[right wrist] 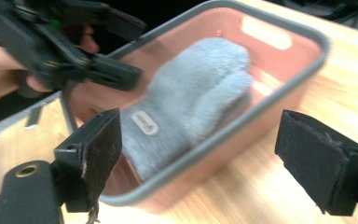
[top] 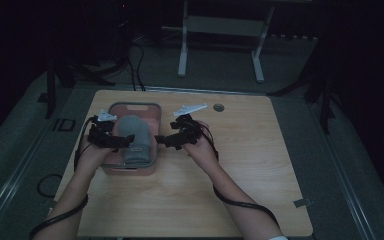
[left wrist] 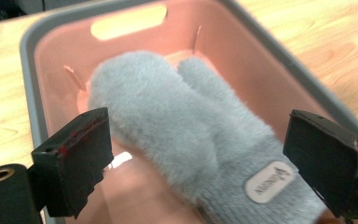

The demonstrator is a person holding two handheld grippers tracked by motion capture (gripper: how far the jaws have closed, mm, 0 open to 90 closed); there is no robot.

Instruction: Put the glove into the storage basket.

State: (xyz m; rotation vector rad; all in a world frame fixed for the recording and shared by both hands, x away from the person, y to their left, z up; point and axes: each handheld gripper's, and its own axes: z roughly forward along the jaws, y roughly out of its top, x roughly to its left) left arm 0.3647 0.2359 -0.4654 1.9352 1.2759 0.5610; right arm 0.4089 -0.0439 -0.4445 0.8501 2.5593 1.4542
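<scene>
in the high view a wooden table (top: 260, 165) carries a pink basket (top: 132, 167) with a grey rim near its left side, and a grey fluffy mitten (top: 132, 139) lies inside it, its rounded end toward the far side and its cuff toward the person. the left gripper (top: 125, 141) reaches in from the basket's left edge, its tips over the mitten. the right gripper (top: 161, 140) sits just beside the basket's right rim, pointing toward it. a small round hole (top: 218, 107) shows in the tabletop beyond the right hand, well apart from the basket. a black cable (top: 240, 202) trails along the right forearm.

in the left gripper view the two black jaws stand wide apart with the mitten (left wrist: 186, 135) between and beyond them; nothing is pinched. the mitten has a pale oval label (left wrist: 267, 182) on its knitted cuff. the basket (left wrist: 51, 65) walls rise around it, with a handle slot (left wrist: 128, 21) in the far wall.

in the right gripper view the jaws are likewise spread, holding nothing. the basket (right wrist: 242, 123) lies ahead with its near rim and wall between the jaws and the mitten (right wrist: 191, 100). the left gripper (right wrist: 116, 74) comes in from the upper left, over the cuff end.
</scene>
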